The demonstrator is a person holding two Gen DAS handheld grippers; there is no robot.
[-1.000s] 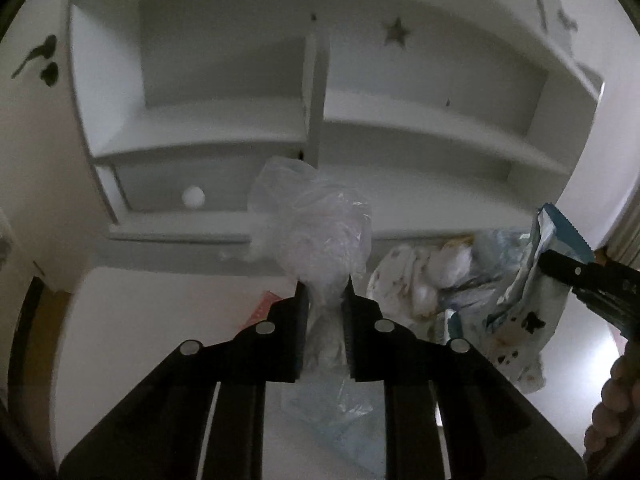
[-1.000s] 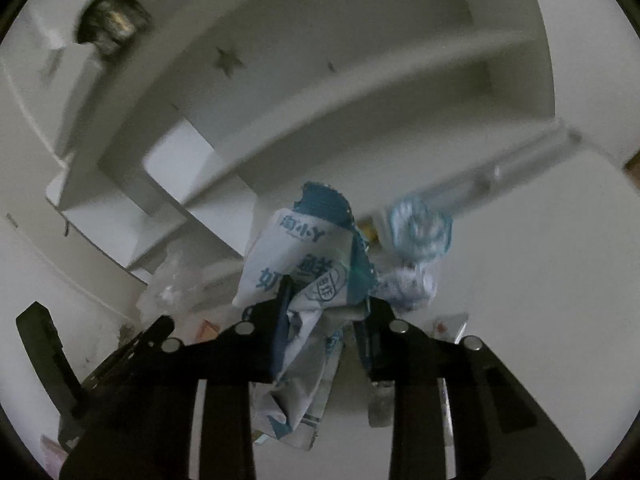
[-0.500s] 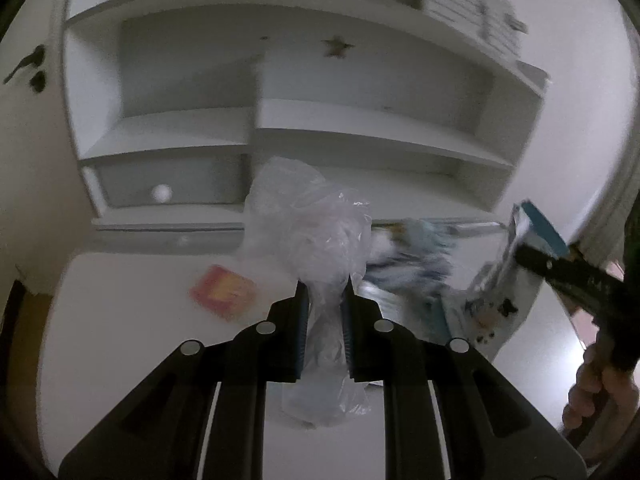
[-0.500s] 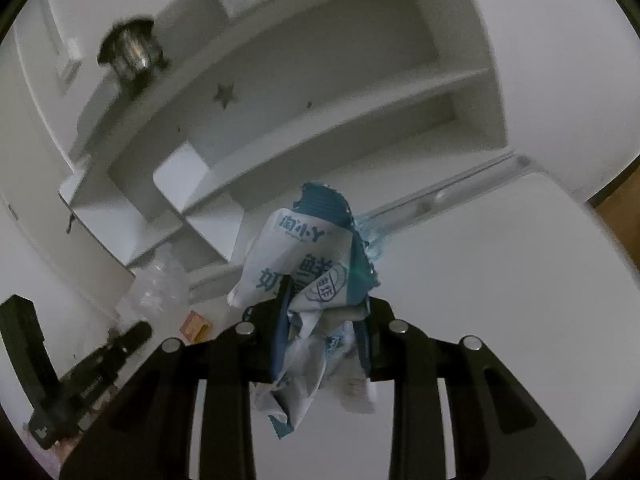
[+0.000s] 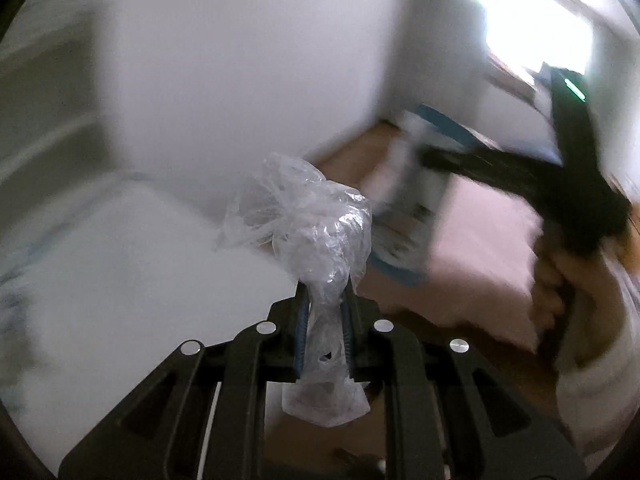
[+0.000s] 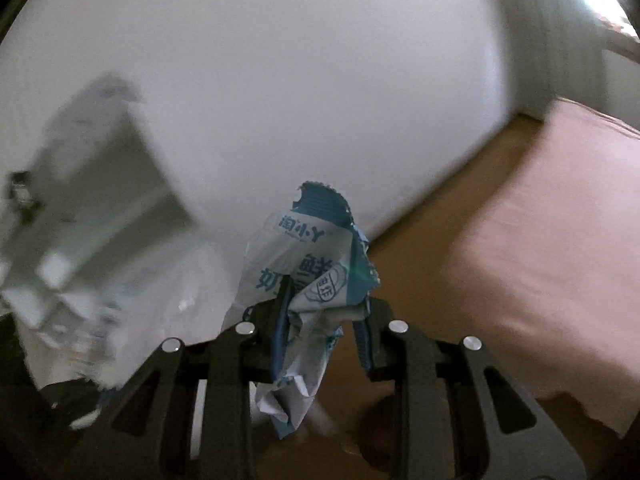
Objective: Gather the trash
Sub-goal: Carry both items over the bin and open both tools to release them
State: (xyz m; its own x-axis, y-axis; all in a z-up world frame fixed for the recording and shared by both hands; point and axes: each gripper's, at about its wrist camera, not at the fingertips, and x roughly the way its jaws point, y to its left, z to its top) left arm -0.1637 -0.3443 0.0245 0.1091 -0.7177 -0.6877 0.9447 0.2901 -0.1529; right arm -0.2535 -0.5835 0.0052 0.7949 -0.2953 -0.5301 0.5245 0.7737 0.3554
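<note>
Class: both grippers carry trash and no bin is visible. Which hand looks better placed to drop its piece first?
Neither clearly. The left gripper pinches the clear plastic bag; the right gripper clamps the blue-and-white wrapper. Both loads are secure; no bin shows.

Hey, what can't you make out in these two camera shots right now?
- Left view: right gripper and its wrapper, smeared by motion blur.
- Left view: bag's contents, unreadable through crumpled clear plastic.
- Right view: white shelves, blurred; nothing on them reads.
- Either view: any trash bin, none in frame.
</note>
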